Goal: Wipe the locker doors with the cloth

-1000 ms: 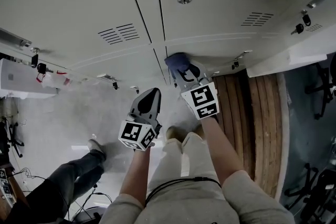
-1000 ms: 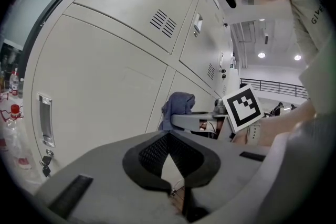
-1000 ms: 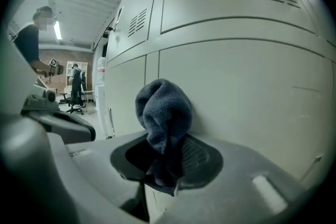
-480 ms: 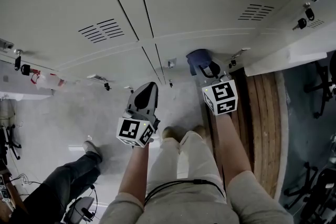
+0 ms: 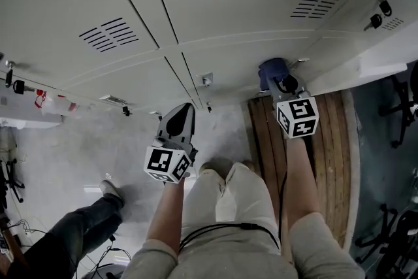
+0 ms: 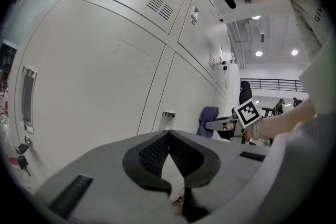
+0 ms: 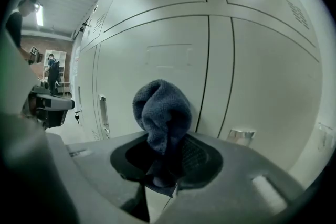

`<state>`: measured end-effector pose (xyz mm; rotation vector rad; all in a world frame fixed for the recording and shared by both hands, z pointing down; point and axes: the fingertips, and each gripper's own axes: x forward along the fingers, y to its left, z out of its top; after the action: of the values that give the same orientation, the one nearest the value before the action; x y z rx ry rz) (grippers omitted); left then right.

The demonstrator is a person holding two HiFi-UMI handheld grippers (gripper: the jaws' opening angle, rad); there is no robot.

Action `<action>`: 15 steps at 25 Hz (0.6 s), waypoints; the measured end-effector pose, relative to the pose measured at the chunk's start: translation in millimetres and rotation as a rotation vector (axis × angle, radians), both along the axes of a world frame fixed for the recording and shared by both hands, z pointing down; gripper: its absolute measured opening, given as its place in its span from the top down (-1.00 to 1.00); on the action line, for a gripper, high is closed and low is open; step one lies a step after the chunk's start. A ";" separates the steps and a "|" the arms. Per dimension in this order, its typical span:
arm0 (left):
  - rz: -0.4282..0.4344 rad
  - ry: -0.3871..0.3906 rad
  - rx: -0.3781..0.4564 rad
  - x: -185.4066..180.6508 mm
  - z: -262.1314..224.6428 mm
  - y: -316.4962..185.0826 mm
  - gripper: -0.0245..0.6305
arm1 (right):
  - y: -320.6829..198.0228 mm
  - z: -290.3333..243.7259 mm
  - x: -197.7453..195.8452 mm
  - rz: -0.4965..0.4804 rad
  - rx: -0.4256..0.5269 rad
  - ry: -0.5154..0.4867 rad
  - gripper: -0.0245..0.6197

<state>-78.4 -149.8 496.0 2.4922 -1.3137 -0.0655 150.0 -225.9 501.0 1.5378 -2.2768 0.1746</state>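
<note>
Low before the locker doors [image 5: 261,16], the right gripper [image 5: 282,83] clamps the blue cloth [image 5: 270,70]. The left gripper [image 5: 187,110] is pinched closed on nothing.

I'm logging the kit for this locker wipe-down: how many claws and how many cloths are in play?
Claws: 2, left claw and right claw
Cloths: 1, blue cloth held in the right claw
Total: 3

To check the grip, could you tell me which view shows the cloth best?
The right gripper view: the cloth sits centred, bunched between the jaws. The head and left gripper views show only a small blue lump.
</note>
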 end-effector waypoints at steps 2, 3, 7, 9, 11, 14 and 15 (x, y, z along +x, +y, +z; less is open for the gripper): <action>0.000 -0.001 0.001 0.7 2.8 -0.3 0.93 | -0.4 2.3 7.7 0.021 0.002 0.001 0.60; 0.000 -0.002 0.002 1.0 4.0 -0.5 0.93 | -0.6 3.2 11.2 0.034 0.004 -0.002 0.60; -0.004 -0.005 0.000 -0.9 8.7 0.0 0.93 | 0.4 5.5 25.6 0.127 0.026 -0.056 0.59; -0.005 -0.003 -0.006 -2.3 11.3 1.2 0.93 | 3.7 2.7 31.5 0.185 0.055 -0.113 0.59; -0.005 -0.002 -0.013 -4.2 14.2 3.0 0.93 | 8.8 -1.0 21.7 0.180 0.078 -0.148 0.59; -0.015 -0.002 -0.022 -10.7 18.8 3.8 0.93 | 15.4 -1.4 -23.8 0.082 0.075 -0.168 0.59; -0.020 -0.001 -0.024 -13.0 20.3 3.1 0.93 | 16.9 -1.1 -42.8 0.046 0.073 -0.179 0.59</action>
<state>-91.3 -146.7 516.3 2.4597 -1.3319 -0.0522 107.2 -209.0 499.9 1.6735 -2.4100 0.2547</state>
